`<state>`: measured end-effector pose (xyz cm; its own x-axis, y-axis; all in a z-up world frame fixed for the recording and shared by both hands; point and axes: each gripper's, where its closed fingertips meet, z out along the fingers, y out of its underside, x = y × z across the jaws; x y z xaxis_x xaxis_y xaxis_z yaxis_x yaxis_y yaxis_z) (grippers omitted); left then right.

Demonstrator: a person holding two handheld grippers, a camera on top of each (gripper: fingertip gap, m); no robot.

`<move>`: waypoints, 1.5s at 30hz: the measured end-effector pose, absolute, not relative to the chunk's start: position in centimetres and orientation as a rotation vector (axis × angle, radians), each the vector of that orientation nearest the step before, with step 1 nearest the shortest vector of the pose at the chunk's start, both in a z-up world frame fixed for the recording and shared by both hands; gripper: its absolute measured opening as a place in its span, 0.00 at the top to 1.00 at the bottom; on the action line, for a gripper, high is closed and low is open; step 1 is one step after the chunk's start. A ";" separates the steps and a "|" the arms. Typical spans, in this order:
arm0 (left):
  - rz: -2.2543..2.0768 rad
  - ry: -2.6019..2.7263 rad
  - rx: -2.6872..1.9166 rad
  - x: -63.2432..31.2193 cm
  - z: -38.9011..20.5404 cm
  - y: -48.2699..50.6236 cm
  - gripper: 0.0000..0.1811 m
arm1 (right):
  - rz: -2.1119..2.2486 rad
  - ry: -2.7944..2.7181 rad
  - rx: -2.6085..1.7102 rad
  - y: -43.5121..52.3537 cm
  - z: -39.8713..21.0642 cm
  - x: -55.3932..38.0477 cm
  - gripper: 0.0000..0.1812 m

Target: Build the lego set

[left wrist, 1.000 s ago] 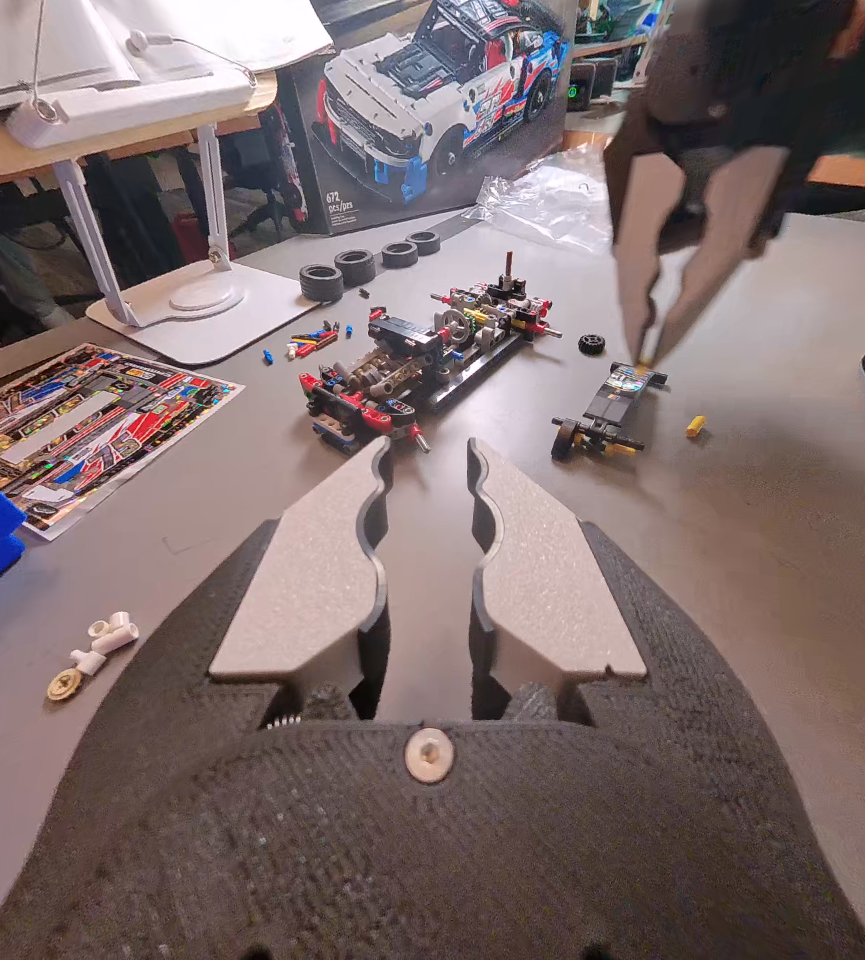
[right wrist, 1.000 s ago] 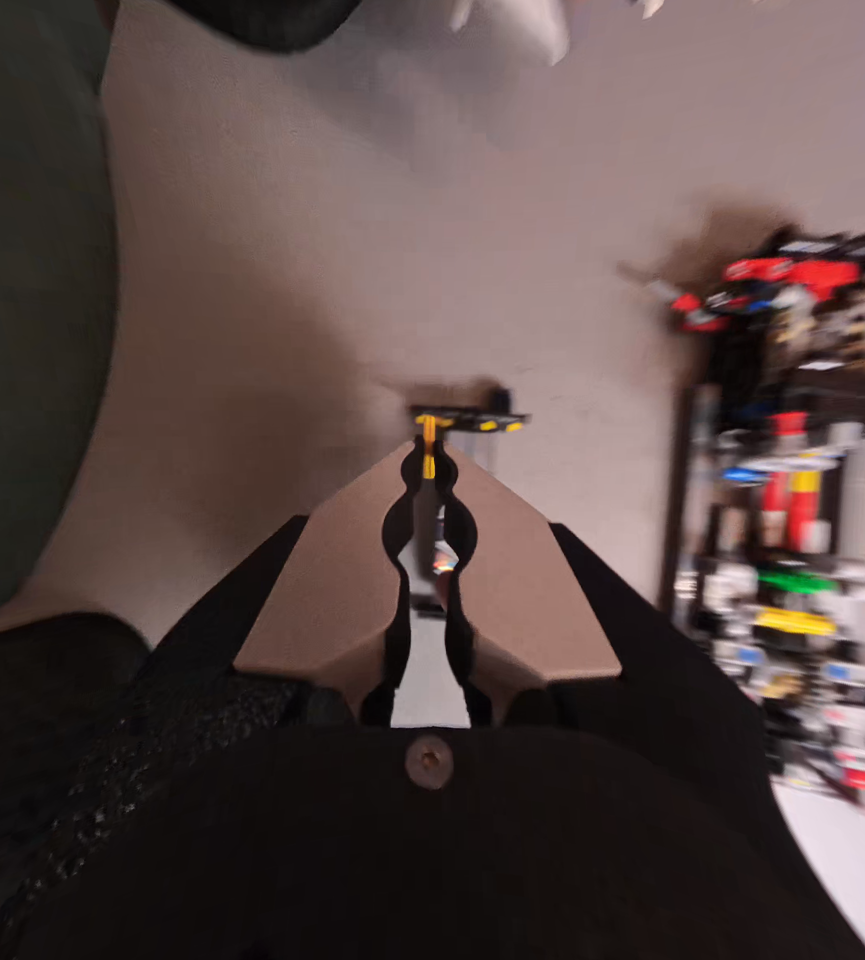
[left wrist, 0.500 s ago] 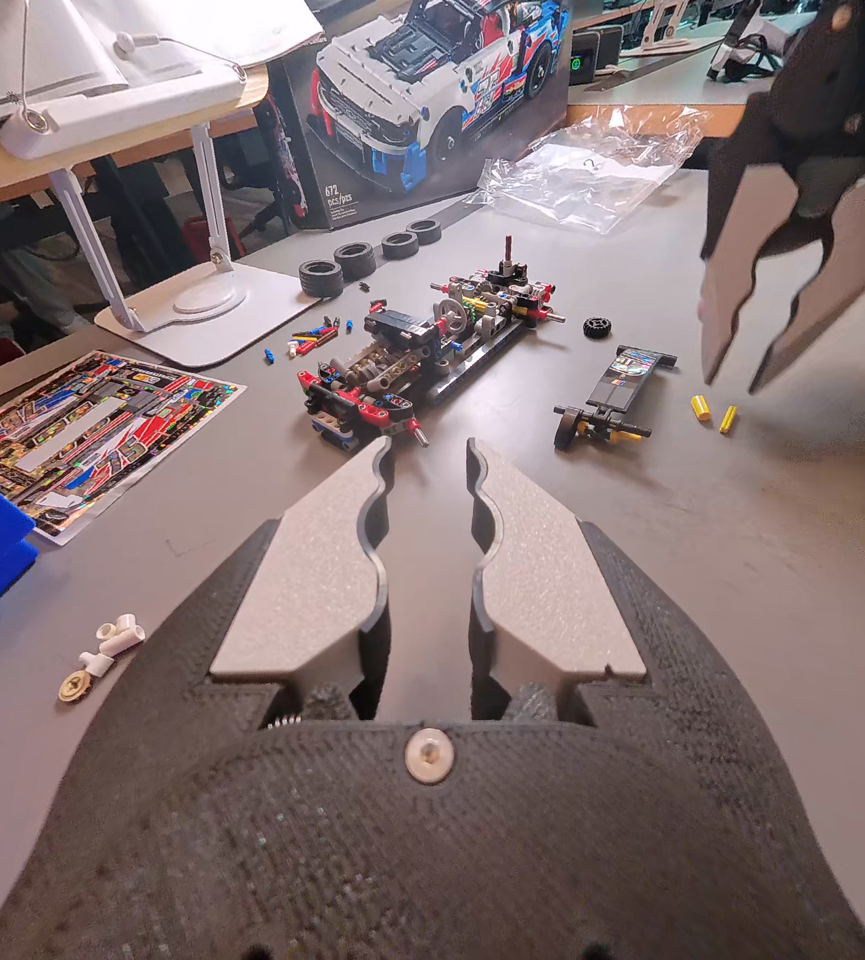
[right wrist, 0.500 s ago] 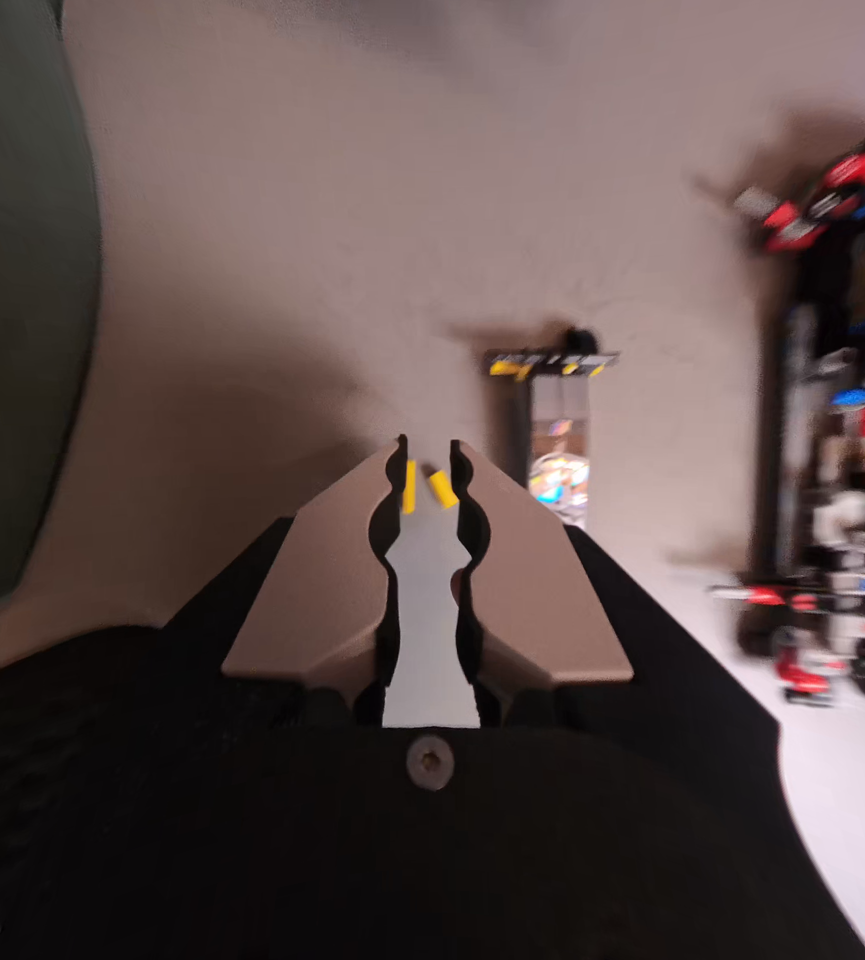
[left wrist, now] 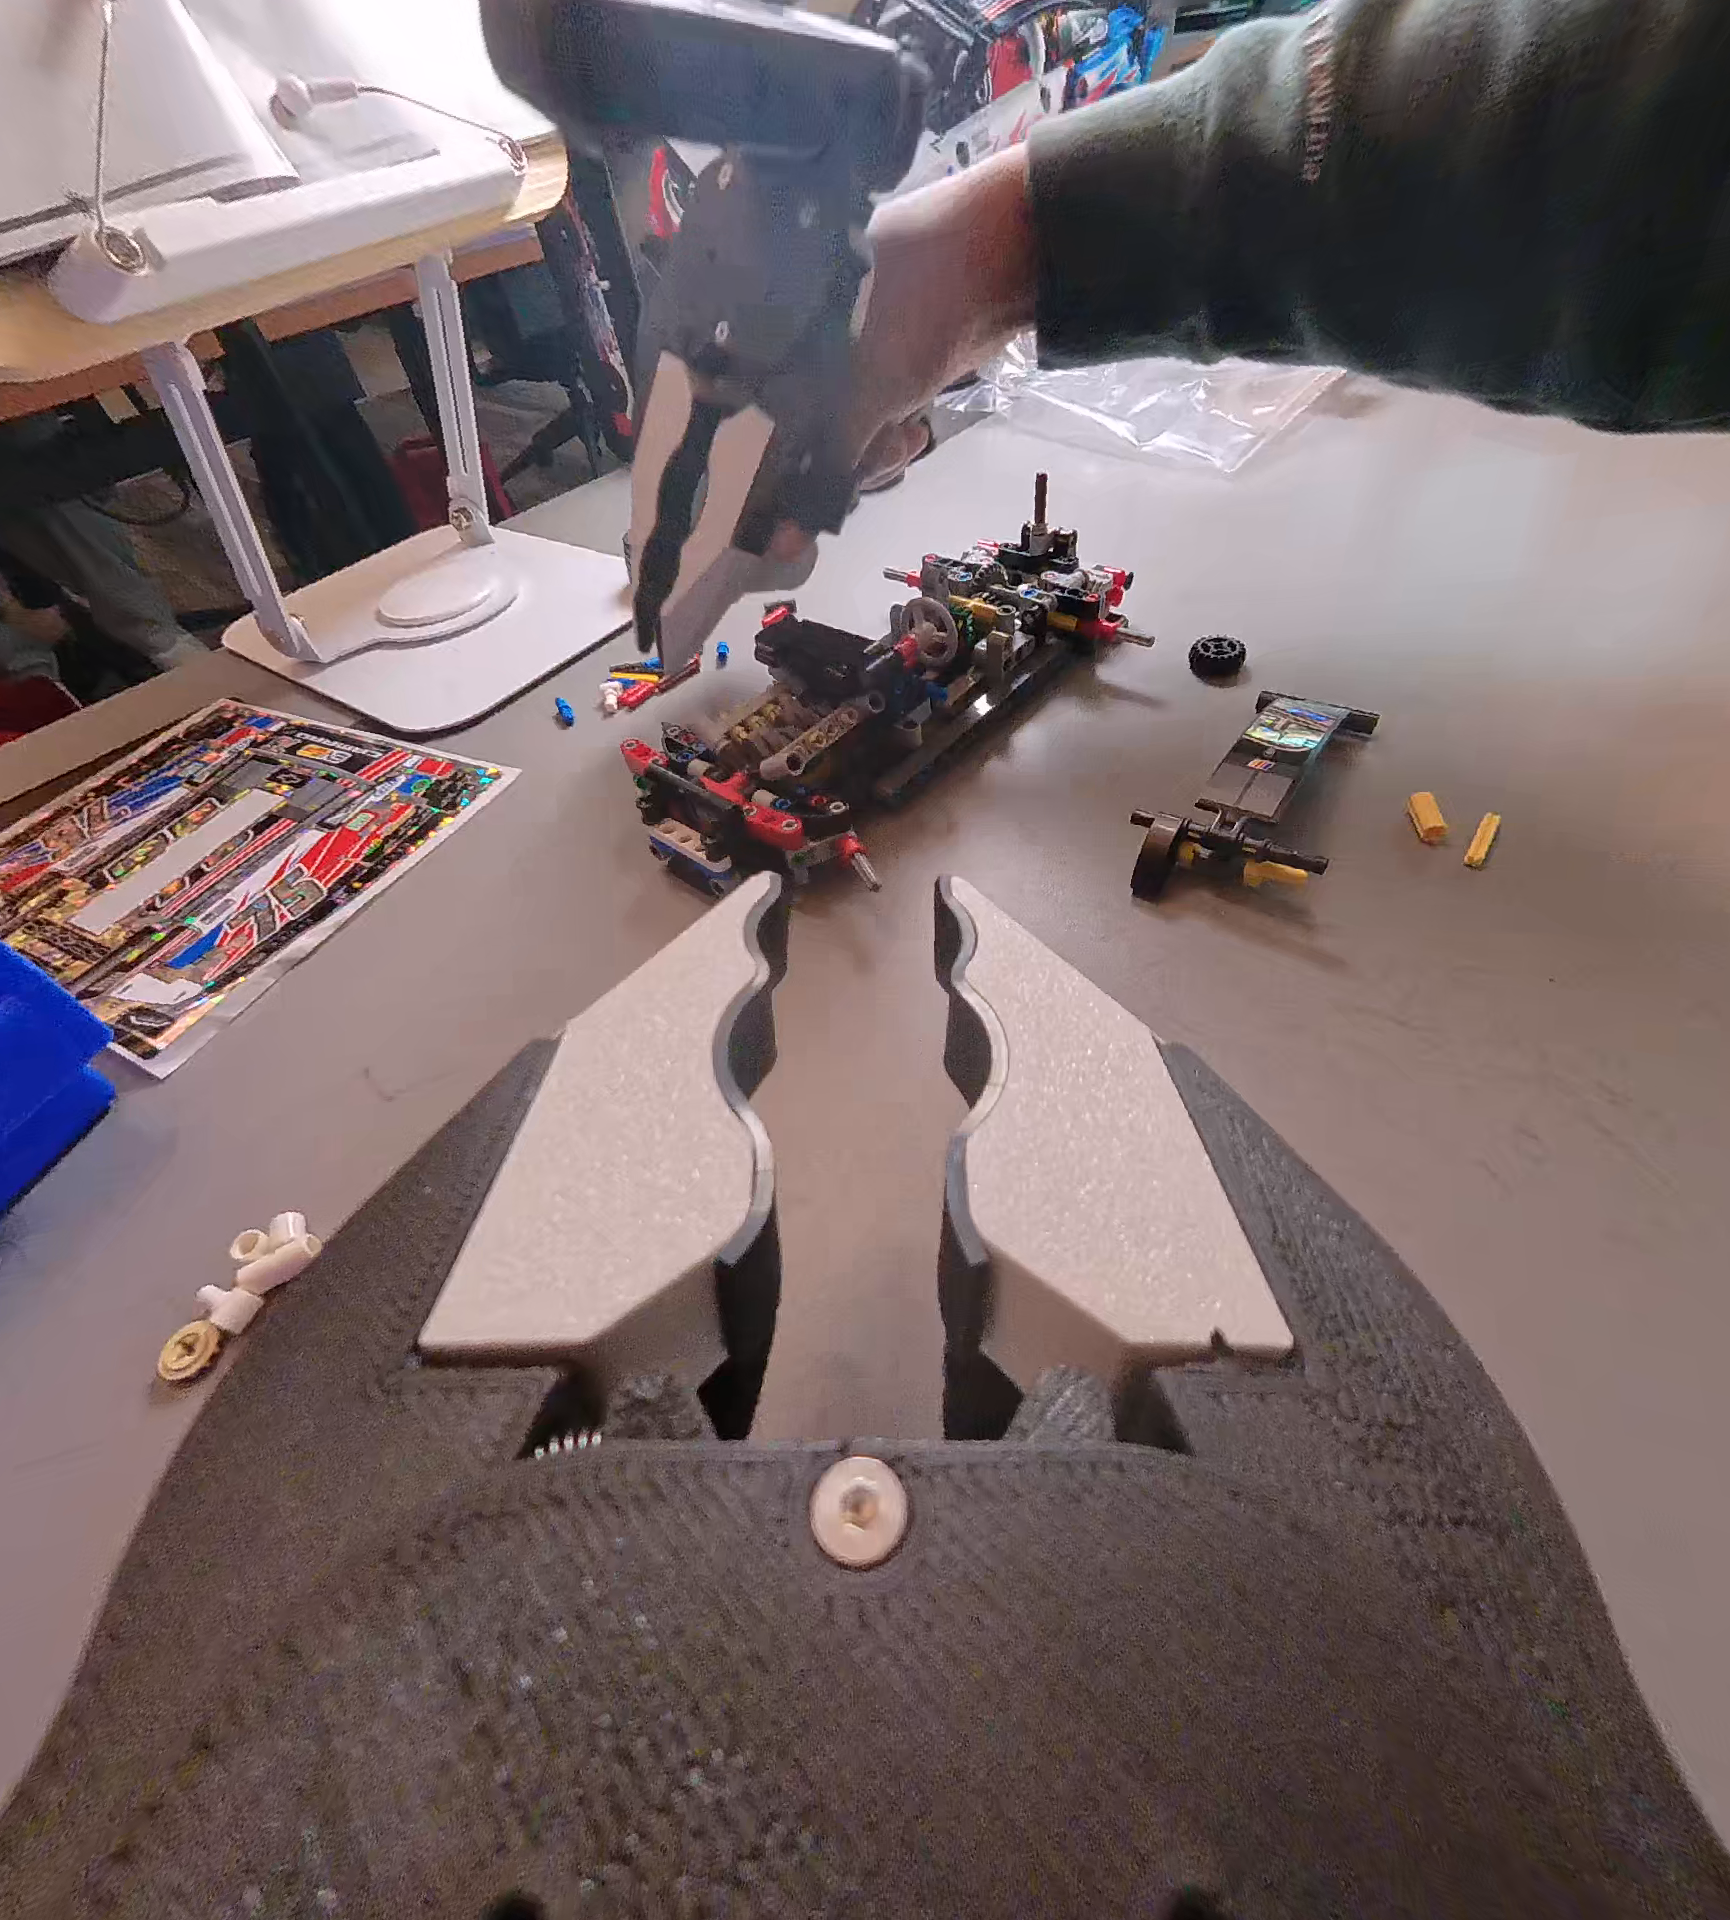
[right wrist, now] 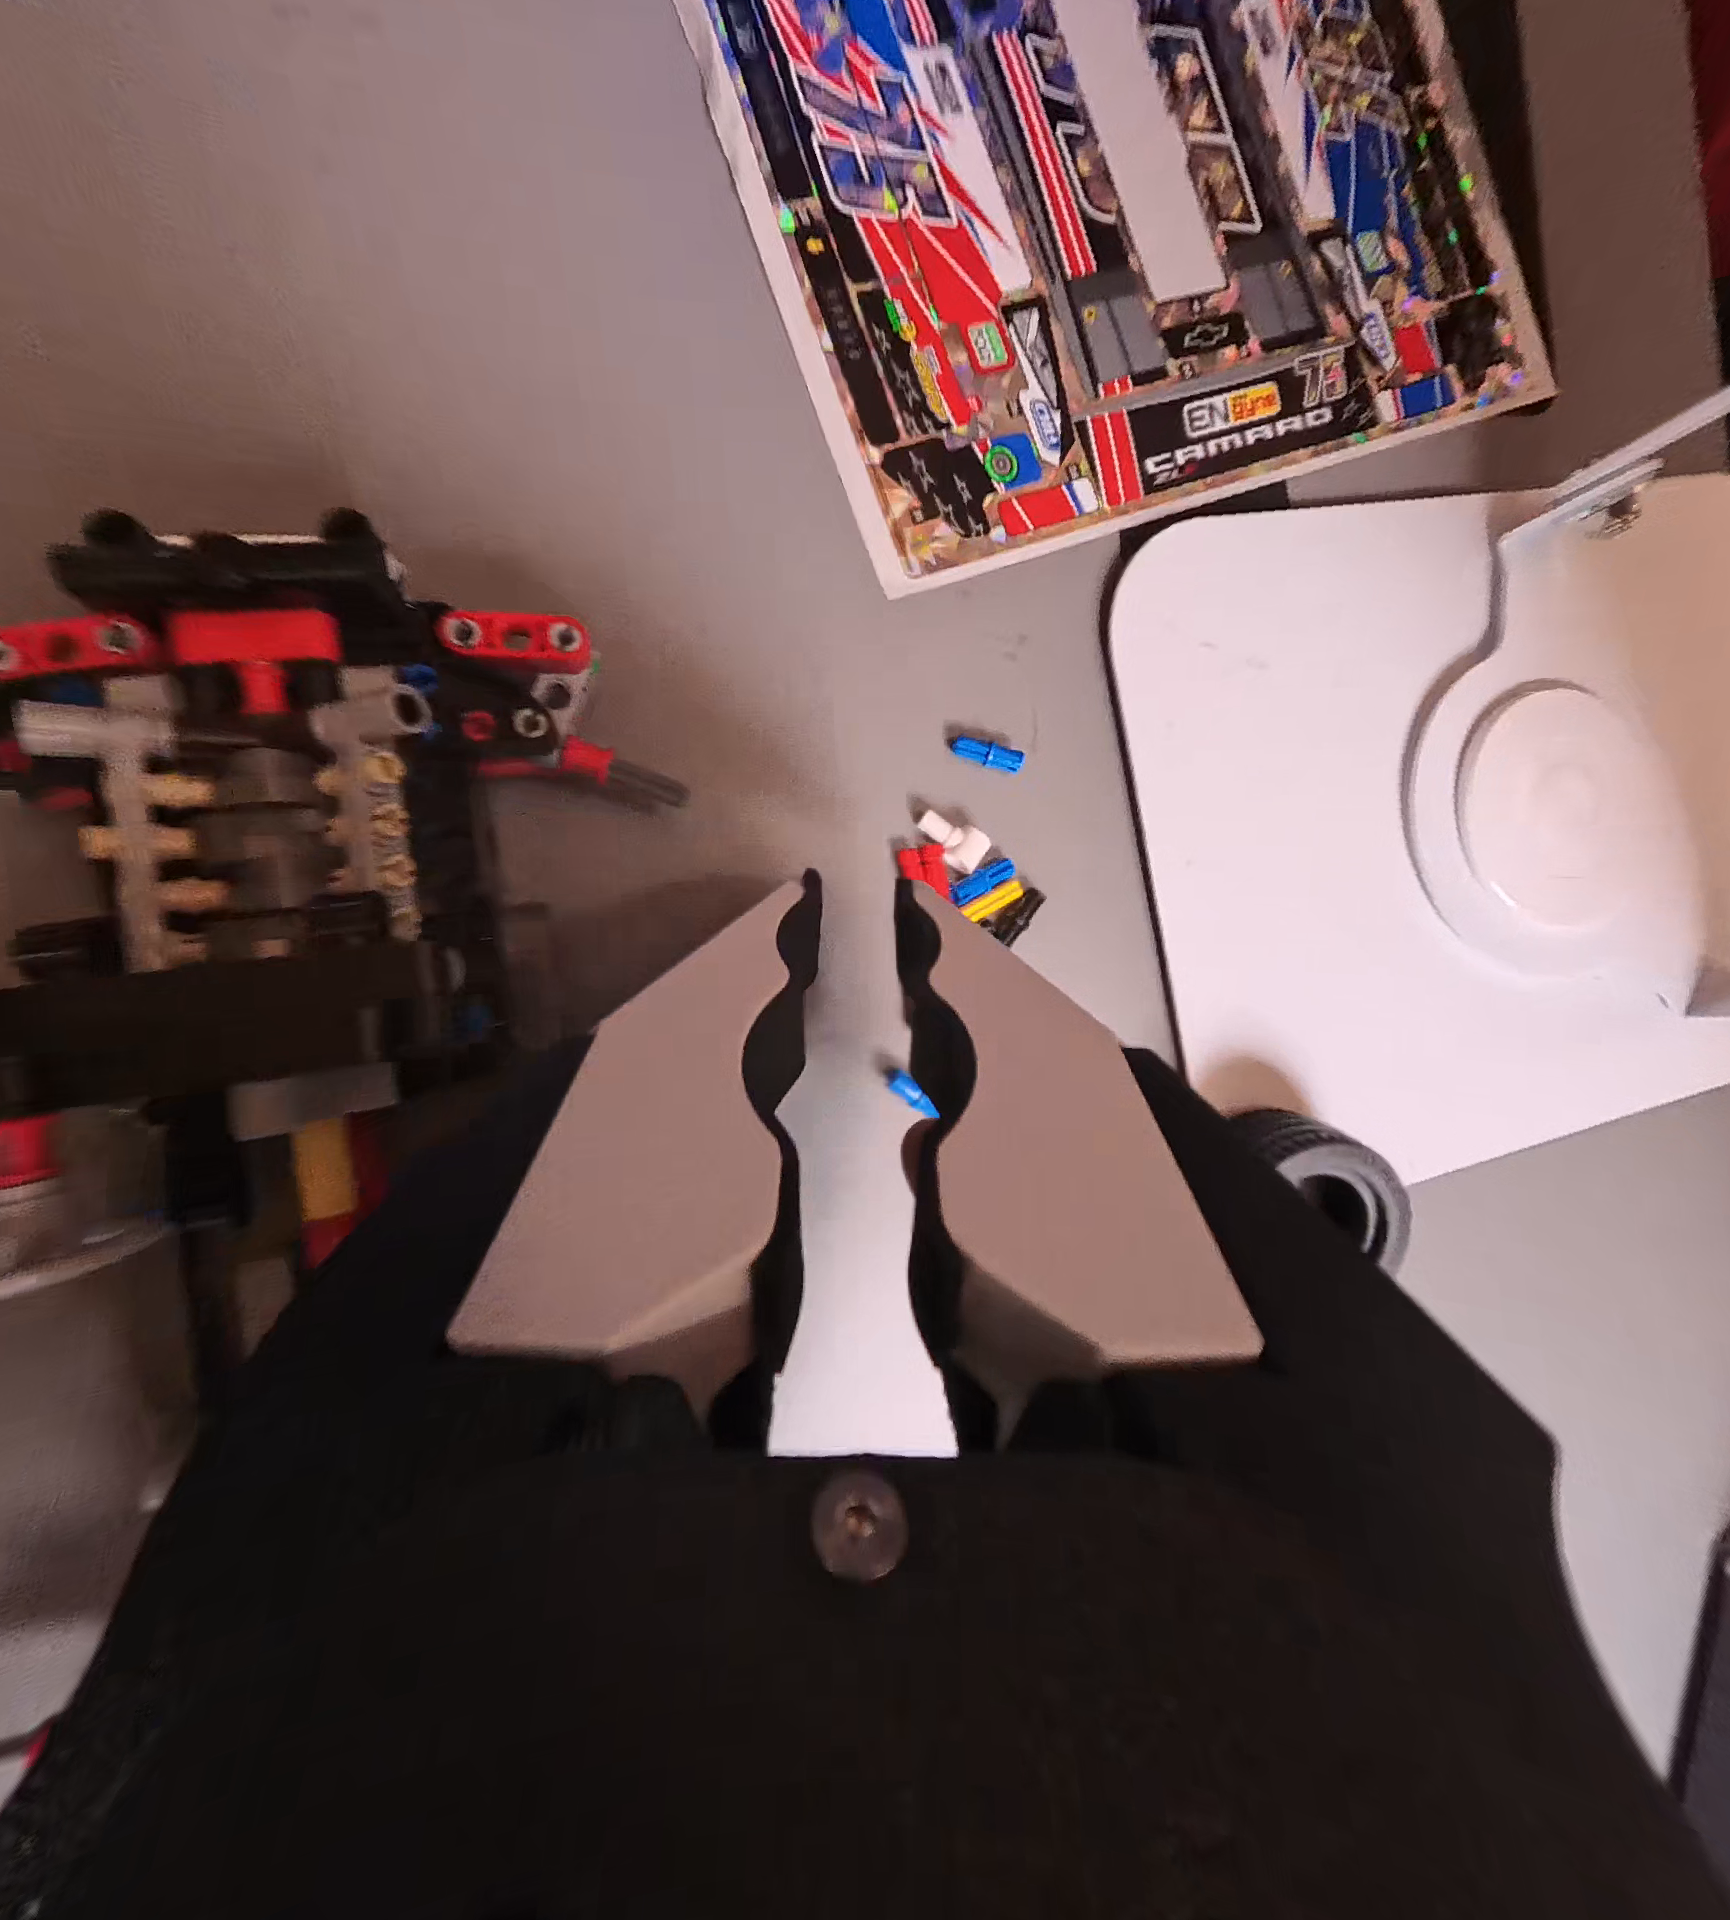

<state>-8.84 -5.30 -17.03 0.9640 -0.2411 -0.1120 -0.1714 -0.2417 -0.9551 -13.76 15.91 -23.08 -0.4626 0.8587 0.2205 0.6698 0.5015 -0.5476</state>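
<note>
Grey tabletop (left wrist: 1463,1039) holds the half-built car (left wrist: 871,696); right gripper (right wrist: 856,883), fingers apart and empty, should drop squarely over the small pin pile (right wrist: 975,878); left gripper (left wrist: 856,894) waits open, empty

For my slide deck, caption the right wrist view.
Open right gripper hovers over small loose pins between the car chassis and the white stand base.

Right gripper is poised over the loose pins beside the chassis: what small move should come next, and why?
Probably lower the right gripper slightly forward-right onto the pin cluster and close on one pin. Its jaws are open and empty, tips just short of the cluster, while the left gripper waits open near the chassis.
</note>
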 end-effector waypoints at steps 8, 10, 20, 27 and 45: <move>-0.081 0.306 -1.810 -8.8 -16.6 -5.5 0.86 | 0.499 -2.329 -1.293 17.1 -24.9 -15.1 0.96; -0.085 0.310 -1.810 -8.7 -16.6 -5.5 0.86 | 0.517 -2.339 -1.303 17.0 -25.0 -15.1 0.97; -0.089 0.316 -1.819 -8.7 -16.8 -5.4 0.86 | 0.535 -2.333 -1.299 16.8 -25.0 -14.9 0.98; -0.080 0.322 -1.823 -8.7 -17.0 -5.4 0.86 | 0.627 -2.266 -1.189 15.7 -23.5 -14.3 0.98; -0.083 0.337 -1.835 -8.6 -17.3 -5.4 0.86 | 0.546 -2.354 -1.207 16.4 -24.7 -11.8 0.94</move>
